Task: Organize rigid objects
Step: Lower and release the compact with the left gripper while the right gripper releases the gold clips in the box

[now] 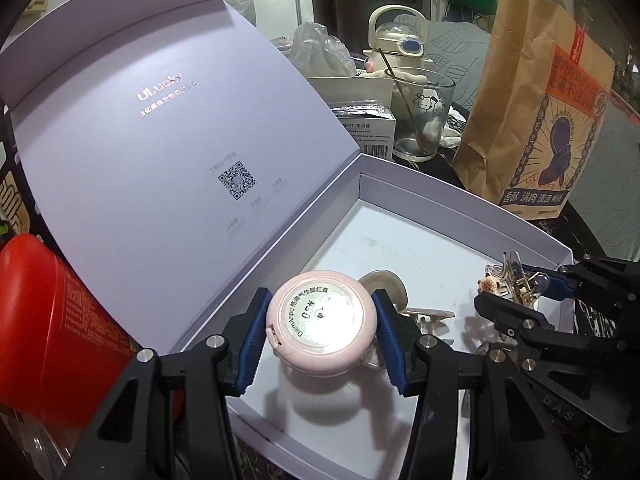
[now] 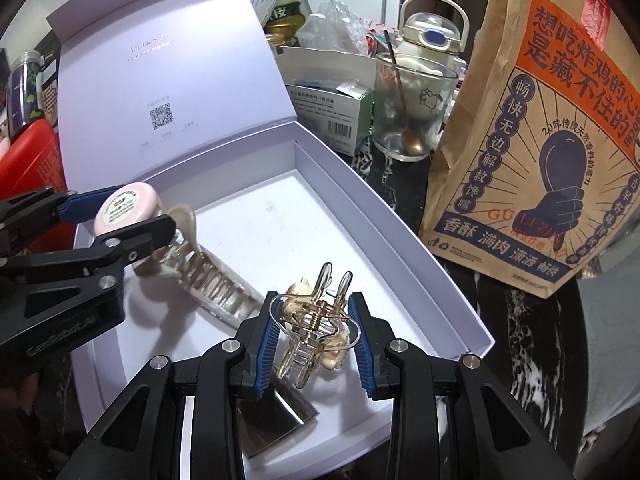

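We've got the left gripper (image 1: 320,322) clamped across the sides of the round pink compact (image 1: 322,322), label up, hanging just over the floor of the open white box (image 2: 404,240), probably so it goes down flat. Our right gripper (image 2: 314,334) pinches the clear hair claw (image 2: 316,322) above the box's near corner, well clear of the big claw clip (image 2: 216,280) lying inside.

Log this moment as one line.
left gripper: holds pink compact | right gripper: holds clear hair claw | both over open white box
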The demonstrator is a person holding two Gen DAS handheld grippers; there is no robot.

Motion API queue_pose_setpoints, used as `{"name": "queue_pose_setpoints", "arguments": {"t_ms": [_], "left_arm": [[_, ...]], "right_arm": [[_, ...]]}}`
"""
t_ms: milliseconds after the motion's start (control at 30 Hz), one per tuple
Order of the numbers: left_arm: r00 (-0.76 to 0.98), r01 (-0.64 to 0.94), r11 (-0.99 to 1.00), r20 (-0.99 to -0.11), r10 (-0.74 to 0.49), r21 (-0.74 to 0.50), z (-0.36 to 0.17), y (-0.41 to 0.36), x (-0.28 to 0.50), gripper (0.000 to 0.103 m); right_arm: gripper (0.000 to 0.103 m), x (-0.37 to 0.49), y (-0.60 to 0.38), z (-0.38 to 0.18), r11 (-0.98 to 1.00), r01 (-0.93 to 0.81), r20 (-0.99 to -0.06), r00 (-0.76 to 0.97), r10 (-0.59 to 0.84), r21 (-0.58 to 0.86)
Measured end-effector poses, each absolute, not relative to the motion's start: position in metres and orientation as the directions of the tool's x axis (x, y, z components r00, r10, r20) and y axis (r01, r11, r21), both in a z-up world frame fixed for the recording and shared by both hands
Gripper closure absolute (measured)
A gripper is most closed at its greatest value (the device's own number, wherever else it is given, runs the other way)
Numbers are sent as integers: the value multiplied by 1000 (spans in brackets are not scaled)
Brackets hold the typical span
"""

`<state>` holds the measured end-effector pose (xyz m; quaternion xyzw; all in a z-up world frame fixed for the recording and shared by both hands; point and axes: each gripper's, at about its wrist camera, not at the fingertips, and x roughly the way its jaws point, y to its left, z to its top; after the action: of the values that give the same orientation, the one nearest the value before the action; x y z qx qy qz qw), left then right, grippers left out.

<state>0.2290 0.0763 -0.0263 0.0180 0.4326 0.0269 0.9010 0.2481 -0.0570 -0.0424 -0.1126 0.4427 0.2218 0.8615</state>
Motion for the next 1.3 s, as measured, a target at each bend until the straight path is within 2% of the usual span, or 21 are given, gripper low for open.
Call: {"name": "queue_pose_setpoints", "arguments": {"t_ms": [433,533,633,700,1033,1100,1300], "left_arm": [[623,-37,998,-780,59,46,-26,77,210,53],[624,-40,998,-779,65,51,-26,76,207,53],[624,-47,997,-778,71,54,-26,75,203,53],[624,-51,997,-778,74,53,-27,76,201,53],[619,-26,999,-784,36,25,-31,68,195,53],[630,-17,999,-776,35,32,-30,64,193,53],[660,-9,1000,-750,28,29,-21,58,186,53]], "right_arm": [[68,243,-58,-36,877,-480,-811,510,285,7],[60,242,-62,-33,884,-468,-809,515,284,12],[59,237,-67,-29,885,-464,-805,517,292,23],[53,233,-70,-26,888,-460,-800,525,291,21],[51,212,-85,-11,894,-447,-777,557,294,18],[47,208,-90,-8,898,-440,-771,566,292,17],[46,193,-106,1,911,-411,-754,592,284,21]]}}
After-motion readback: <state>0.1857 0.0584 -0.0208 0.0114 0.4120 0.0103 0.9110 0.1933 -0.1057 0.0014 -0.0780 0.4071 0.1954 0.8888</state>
